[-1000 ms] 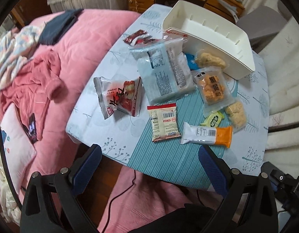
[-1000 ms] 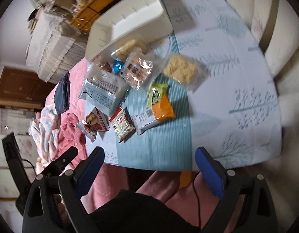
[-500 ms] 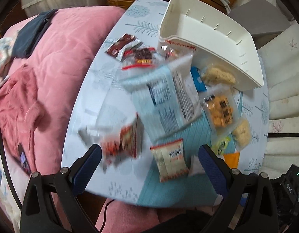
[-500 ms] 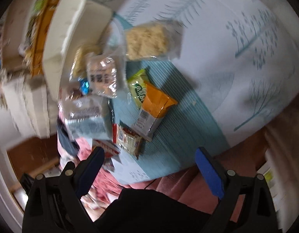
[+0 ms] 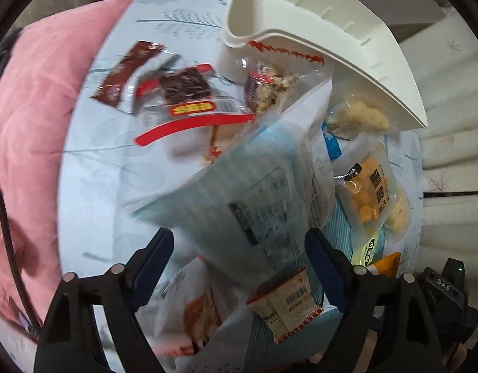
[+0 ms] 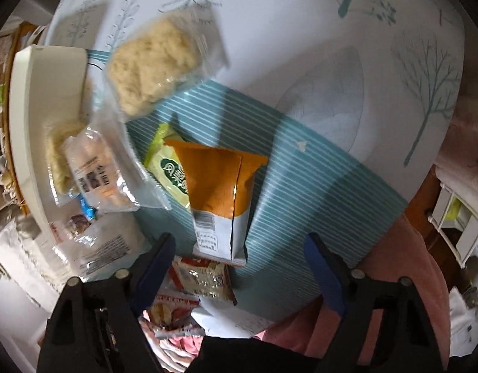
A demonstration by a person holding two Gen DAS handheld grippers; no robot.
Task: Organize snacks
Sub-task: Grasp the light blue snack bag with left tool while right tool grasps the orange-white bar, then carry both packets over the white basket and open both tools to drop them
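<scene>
left gripper [image 5: 239,248] jaws spread wide over pale blue bag [image 5: 254,199], white bin [image 5: 347,49] upper right, right gripper [image 6: 239,251] jaws released too, only its view shows the whole orange-and-white packet [image 6: 220,192] mid-frame on the bench [image 6: 301,46]

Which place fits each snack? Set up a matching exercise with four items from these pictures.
Items:
1. orange-and-white foil packet
2. large pale-blue plastic bag
3. clear pouch of beige crumbly snack
4. dark-brown sachet

Places:
A. nearest the pink blanket
B. ahead of the left claw
C. beside the white tray's end
D. ahead of the right claw

Pairs: 1-D, 2-B, 3-C, 4-A
</scene>
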